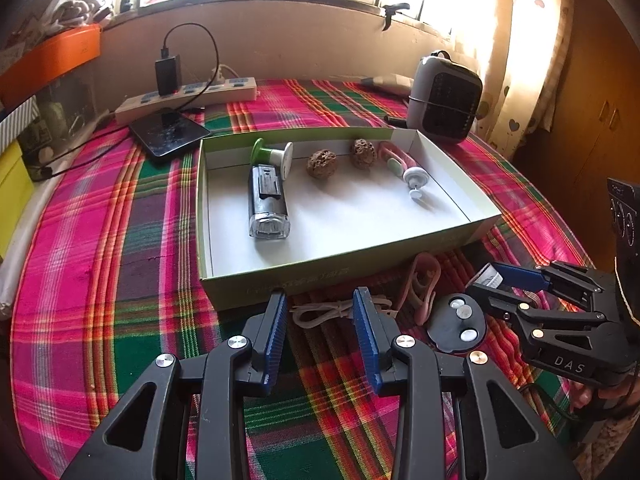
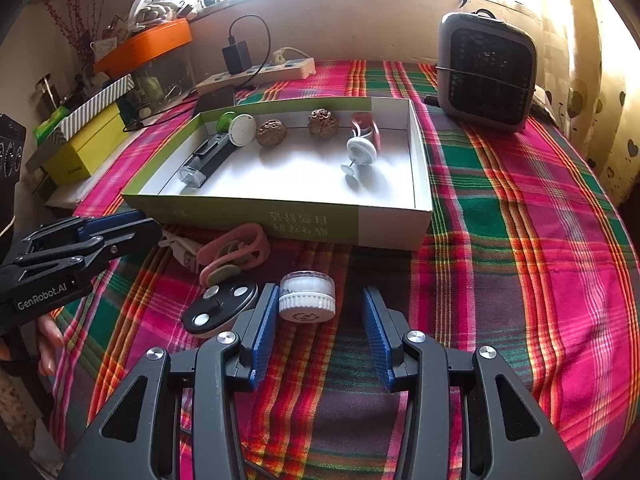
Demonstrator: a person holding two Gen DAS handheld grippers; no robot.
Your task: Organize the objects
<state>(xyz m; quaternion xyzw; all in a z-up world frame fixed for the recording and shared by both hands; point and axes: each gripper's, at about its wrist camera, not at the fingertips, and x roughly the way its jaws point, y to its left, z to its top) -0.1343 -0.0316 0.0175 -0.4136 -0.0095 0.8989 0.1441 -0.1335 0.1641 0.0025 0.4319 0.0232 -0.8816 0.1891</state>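
Plaid table [image 2: 500,208], green box [image 2: 280,216] with Chinese print holding torch [image 1: 267,200], two walnuts, right gripper [image 2: 320,312] marked "DAS", fingers wide around white jar [image 2: 307,296], left gripper [image 1: 320,312] marked "GenRobot.AI", fingers wide over cable [image 1: 320,312]

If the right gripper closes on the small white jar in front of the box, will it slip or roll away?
The jar probably stays put: it stands upright on cloth, between the right gripper's open fingers. Its ribbed cap should grip well; the smooth clear upper part may slip. It looks light. If tipped, the round body could roll.
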